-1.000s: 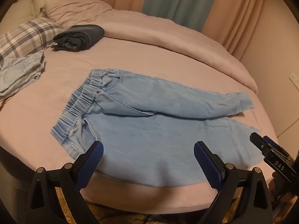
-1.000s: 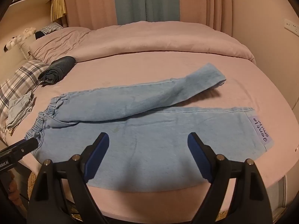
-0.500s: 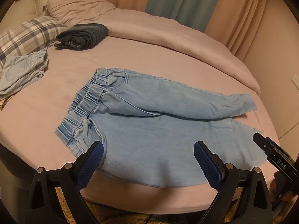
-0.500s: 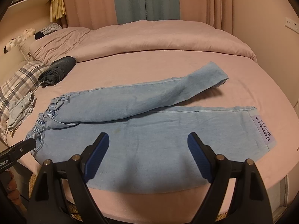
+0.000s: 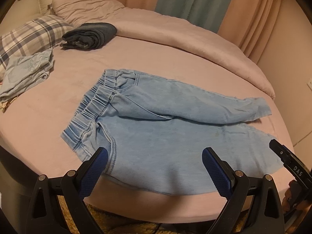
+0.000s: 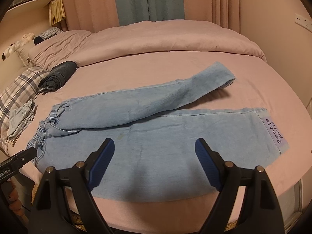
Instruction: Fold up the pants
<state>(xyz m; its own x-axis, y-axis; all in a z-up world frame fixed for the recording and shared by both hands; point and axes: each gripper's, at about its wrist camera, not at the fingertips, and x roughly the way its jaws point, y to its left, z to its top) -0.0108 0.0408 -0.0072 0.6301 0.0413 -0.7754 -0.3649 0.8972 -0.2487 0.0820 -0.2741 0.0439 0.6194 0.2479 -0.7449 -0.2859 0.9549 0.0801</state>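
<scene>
Light blue denim pants [image 5: 165, 142] [image 6: 156, 136] lie spread on the pink bed, elastic waistband [image 5: 97, 101] to the left, legs running right. The far leg [image 6: 175, 93] angles away from the near one, which carries a lilac label [image 6: 273, 132] at its cuff. My left gripper [image 5: 154, 167] hovers open above the near edge of the pants by the waist end, nothing between its blue pads. My right gripper [image 6: 154, 156] hovers open over the near leg's middle, also empty. Each gripper's black tip shows at the edge of the other's view.
A rolled dark garment [image 5: 91, 36] and a crumpled pale blue garment [image 5: 27, 74] lie at the left beside a plaid pillow [image 5: 29, 37]. A pink duvet [image 6: 156, 39] is bunched along the back. The bed's front edge [image 5: 156, 210] runs just below the pants.
The left wrist view has shifted a little, so the pants sit slightly lower and further right in it. The pants lie as before and both grippers stay open.
</scene>
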